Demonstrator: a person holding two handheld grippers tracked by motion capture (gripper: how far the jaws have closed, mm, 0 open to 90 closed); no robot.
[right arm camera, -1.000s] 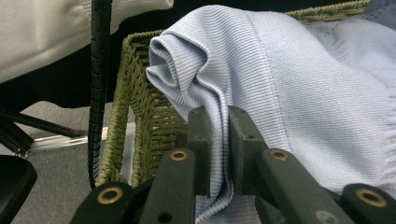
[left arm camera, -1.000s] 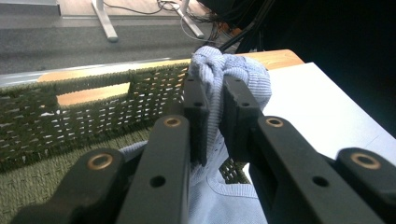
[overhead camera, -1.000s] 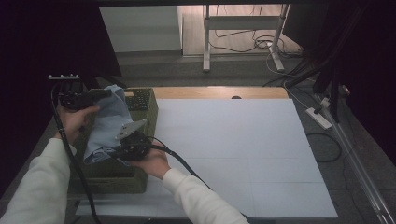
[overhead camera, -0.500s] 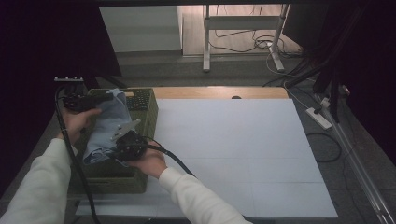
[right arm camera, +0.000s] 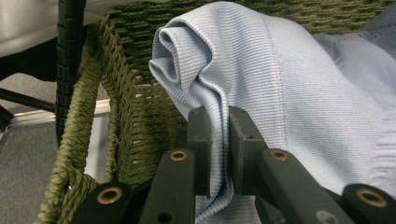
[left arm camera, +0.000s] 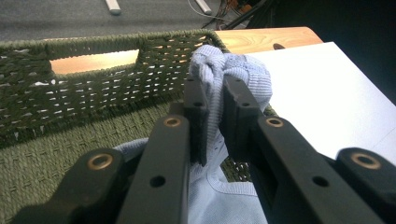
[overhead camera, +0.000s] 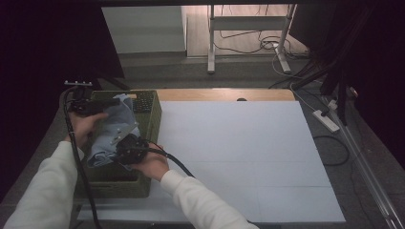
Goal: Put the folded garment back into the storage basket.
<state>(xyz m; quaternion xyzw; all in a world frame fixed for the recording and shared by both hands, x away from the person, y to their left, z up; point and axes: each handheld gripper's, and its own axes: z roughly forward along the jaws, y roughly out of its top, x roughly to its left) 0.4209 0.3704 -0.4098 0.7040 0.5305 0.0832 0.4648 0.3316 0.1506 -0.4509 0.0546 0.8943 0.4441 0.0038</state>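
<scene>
Light-blue knitted garment (overhead camera: 111, 131) | pinched by left gripper (left arm camera: 215, 112) and right gripper (right arm camera: 218, 140) | held above green woven basket (overhead camera: 152, 119), spanning far-to-near.

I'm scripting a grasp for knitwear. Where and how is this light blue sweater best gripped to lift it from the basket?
By a bunched fold at its edge, from above. Both the left gripper and right gripper are shut on folds of the sweater, which is limp, and the woven basket walls block the sides.

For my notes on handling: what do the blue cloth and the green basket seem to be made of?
Blue cloth: apparently soft knit fabric, matte; fine ribbed rows show, and it folds limply. Green basket: apparently woven twisted cord or rope, matte; plaited strands with open gaps. The exact fibre is unclear.
</scene>
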